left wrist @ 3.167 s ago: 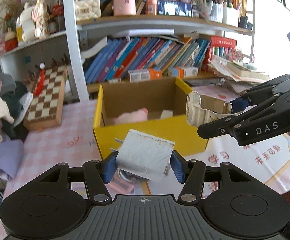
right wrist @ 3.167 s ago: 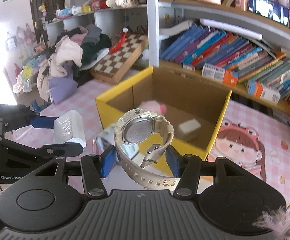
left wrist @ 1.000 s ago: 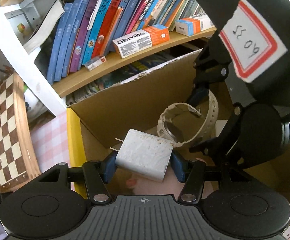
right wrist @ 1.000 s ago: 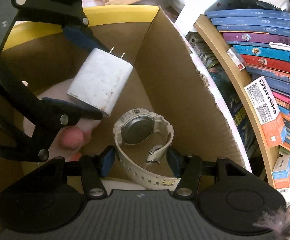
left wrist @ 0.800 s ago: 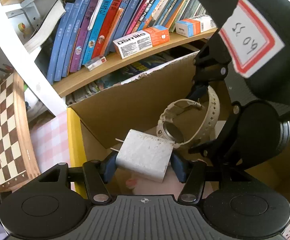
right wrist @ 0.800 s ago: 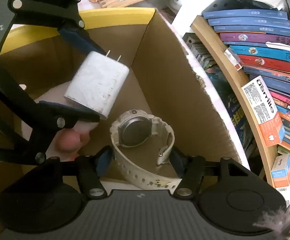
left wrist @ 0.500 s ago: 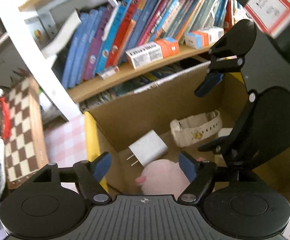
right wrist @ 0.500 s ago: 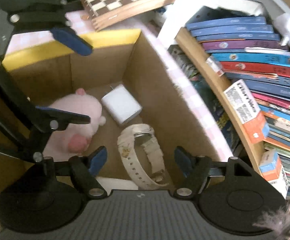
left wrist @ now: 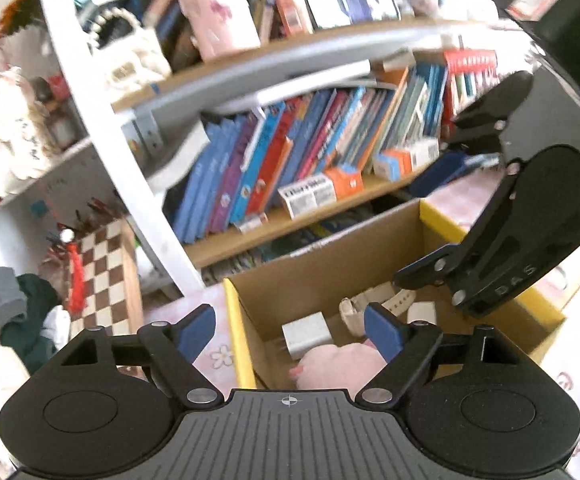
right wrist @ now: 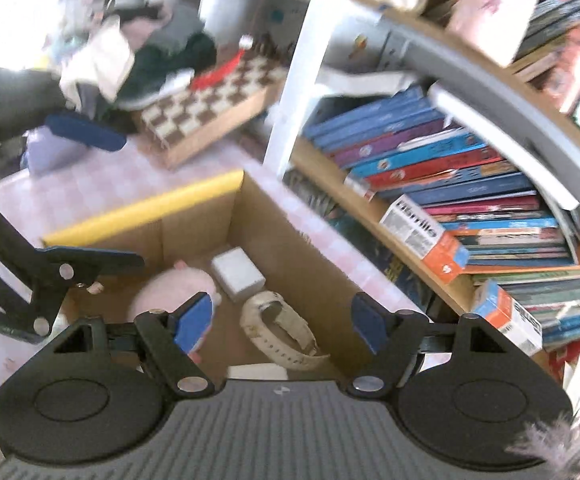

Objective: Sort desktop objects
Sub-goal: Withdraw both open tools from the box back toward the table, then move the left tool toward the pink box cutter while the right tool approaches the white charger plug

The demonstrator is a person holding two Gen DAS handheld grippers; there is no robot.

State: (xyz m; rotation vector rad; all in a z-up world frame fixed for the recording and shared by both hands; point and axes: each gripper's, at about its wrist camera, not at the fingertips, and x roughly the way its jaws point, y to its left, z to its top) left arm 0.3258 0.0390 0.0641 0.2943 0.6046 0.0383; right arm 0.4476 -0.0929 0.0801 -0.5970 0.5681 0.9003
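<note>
Bookshelves packed with leaning books fill the background, directly behind the yellow-rimmed cardboard box that sits on a pink checked tablecloth. Left of the box, a wooden chessboard leans at the shelf foot, with a heap of clothes beyond it. An orange-and-white carton lies on the lowest shelf just behind the box.

Inside the box: white charger against the back wall, cream wristwatch just beside it, pink plush toy on the charger's other side, touching it or nearly so. A small white item lies near the watch in the left wrist view; identity unclear.

Left gripper: jaws opening, set wide apart, nothing between the pads, above the box's near left corner. Right gripper: jaws opening, wide apart, empty, above the box; the watch shows between its fingers but lies on the box floor, untouched. Each gripper partly blocks the other's view of the box.
</note>
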